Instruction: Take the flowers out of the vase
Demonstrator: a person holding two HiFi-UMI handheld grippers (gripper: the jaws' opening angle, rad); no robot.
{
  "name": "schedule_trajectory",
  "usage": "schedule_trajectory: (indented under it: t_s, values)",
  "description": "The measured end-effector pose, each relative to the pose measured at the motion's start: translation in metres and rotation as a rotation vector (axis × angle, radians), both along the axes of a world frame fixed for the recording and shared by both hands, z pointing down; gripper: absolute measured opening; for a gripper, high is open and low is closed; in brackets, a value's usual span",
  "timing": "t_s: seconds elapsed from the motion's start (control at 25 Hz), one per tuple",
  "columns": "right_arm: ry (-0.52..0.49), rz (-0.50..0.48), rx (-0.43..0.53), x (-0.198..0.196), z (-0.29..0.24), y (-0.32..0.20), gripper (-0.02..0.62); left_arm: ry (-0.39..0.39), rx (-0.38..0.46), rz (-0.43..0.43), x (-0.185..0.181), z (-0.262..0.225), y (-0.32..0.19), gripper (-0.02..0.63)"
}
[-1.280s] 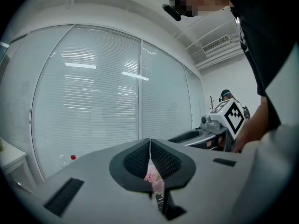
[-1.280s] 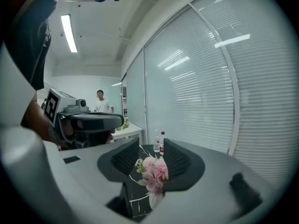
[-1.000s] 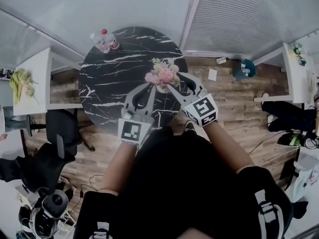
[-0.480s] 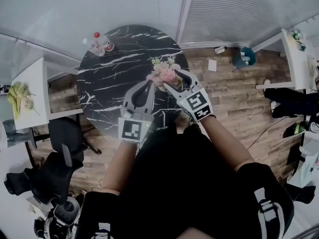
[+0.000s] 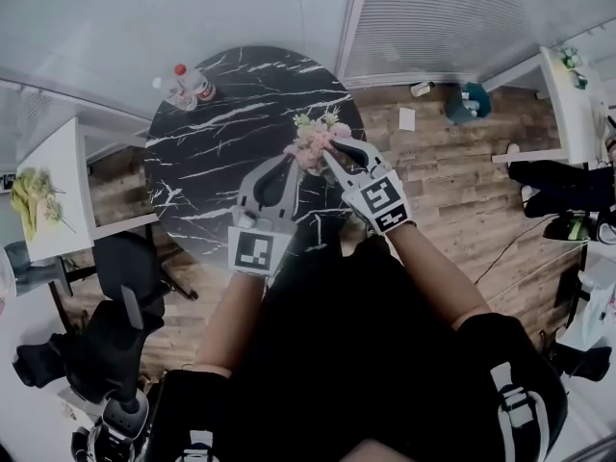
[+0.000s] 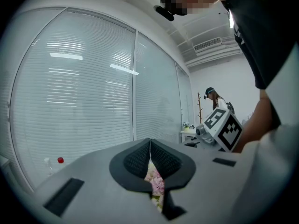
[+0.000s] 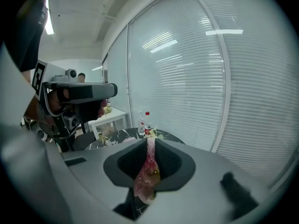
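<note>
A bunch of pink and cream flowers (image 5: 313, 139) stands at the near right edge of the round black marble table (image 5: 221, 152); the vase beneath is hidden by the blooms and the grippers. My right gripper (image 5: 326, 155) reaches into the bunch from the right. Its jaws are closing, and in the right gripper view pink blooms (image 7: 148, 171) fill the narrow slit between the pads (image 7: 166, 160) of the right gripper (image 7: 150, 141). My left gripper (image 5: 290, 160) lies just left of the bunch, with its tips together. In the left gripper view the left gripper (image 6: 149, 141) shows flowers (image 6: 155, 183) only beyond its jaws.
Two water bottles (image 5: 188, 85) stand at the table's far left rim. A white side table (image 5: 53, 176) with greenery is at the left, with a black chair (image 5: 120, 248) near it. Another person (image 6: 212, 97) stands far off. Window blinds run behind the table.
The right gripper's jaws, spread beside the bunch before, have closed onto the flowers. Both grippers have sunk a little toward the table.
</note>
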State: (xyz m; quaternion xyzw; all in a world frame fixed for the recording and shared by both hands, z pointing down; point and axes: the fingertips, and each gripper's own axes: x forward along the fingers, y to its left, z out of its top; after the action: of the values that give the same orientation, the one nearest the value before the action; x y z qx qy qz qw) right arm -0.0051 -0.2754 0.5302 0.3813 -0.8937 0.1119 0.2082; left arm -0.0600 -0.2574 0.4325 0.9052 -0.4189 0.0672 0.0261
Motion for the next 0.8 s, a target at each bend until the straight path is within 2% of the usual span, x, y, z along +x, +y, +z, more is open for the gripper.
schedule_trajectory:
  t_s: [0.2, 0.52, 0.8]
  values:
    - [0.001, -0.013, 0.0, -0.002, 0.0, -0.003, 0.037, 0.002, -0.011, 0.001, -0.003, 0.003, -0.006, 0.014]
    - [0.016, -0.024, 0.029, -0.008, -0.012, -0.003, 0.032, -0.012, 0.006, -0.006, -0.012, 0.003, -0.01, 0.014]
    - [-0.021, -0.01, 0.053, -0.01, -0.032, -0.003, 0.032, -0.014, 0.022, -0.01, -0.02, -0.001, -0.01, 0.014]
